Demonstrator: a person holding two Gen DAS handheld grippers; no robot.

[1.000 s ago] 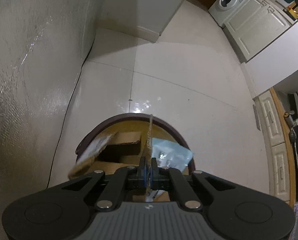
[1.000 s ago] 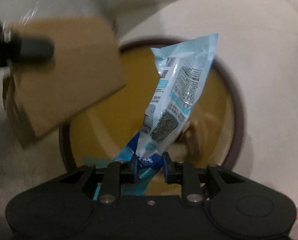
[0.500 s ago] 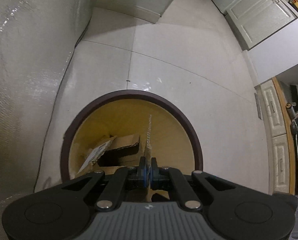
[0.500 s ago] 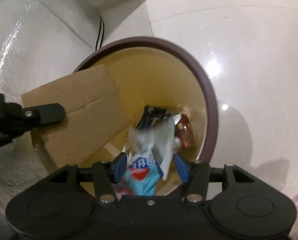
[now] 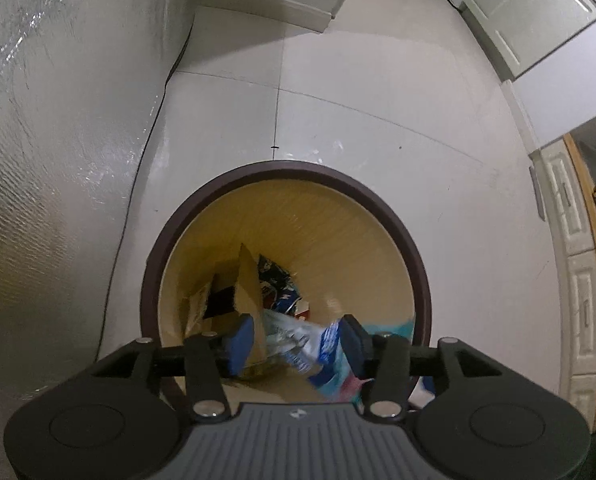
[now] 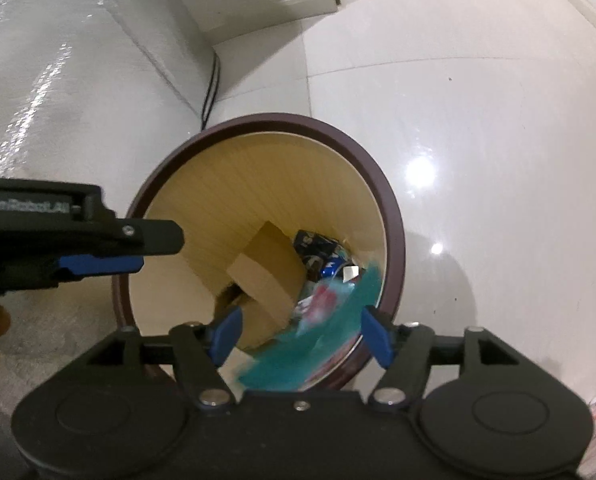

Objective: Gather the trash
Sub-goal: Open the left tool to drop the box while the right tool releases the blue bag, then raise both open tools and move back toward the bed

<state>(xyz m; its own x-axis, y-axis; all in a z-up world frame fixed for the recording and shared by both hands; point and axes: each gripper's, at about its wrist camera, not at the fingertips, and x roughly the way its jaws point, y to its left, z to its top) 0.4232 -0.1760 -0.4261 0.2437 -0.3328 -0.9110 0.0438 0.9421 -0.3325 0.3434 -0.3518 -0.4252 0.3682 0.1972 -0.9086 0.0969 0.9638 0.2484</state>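
Released since the earlier frame: cardboard piece [image 6: 267, 276] and blue wrapper [image 5: 322, 344], both inside bin [image 6: 392, 216]. Left gripper [image 5: 293, 340] and right gripper [image 6: 300, 334] just opened, fingers empty, above bin.

Maroon-rimmed bin [image 6: 394, 216] (yellow inside), brown cardboard [image 6: 269, 276], teal wrapper [image 6: 330, 344], white floor tiles [image 6: 478, 120]
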